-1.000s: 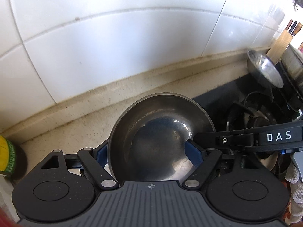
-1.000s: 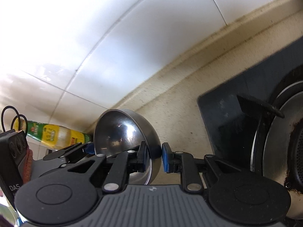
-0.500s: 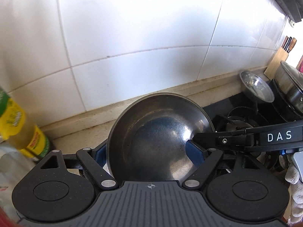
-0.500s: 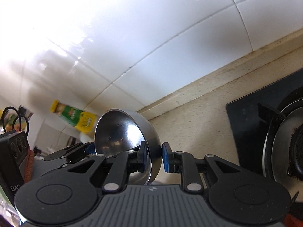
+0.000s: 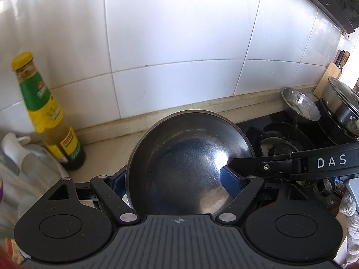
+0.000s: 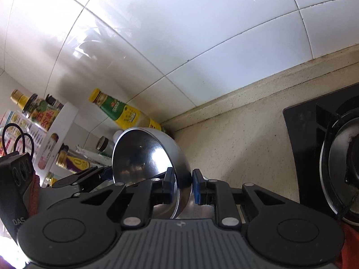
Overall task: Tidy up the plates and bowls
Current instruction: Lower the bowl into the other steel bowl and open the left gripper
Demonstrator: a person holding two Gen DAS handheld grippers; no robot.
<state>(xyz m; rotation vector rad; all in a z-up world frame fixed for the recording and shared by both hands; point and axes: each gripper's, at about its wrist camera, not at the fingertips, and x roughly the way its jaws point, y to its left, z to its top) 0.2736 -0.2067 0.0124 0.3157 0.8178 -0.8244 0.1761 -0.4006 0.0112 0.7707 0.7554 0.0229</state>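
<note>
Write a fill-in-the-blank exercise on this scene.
1. Both grippers hold one steel ____.
2. The right gripper pinches the bowl's ____ between its fingers.
3. The bottle by the wall has a ____ cap.
4. A smaller bowl sits by the ____ at the far right.

Missing words: bowl; rim; yellow; pot

Sauce bottle (image 5: 48,121) — stove (image 5: 280,139) — knife block (image 5: 329,76)
</note>
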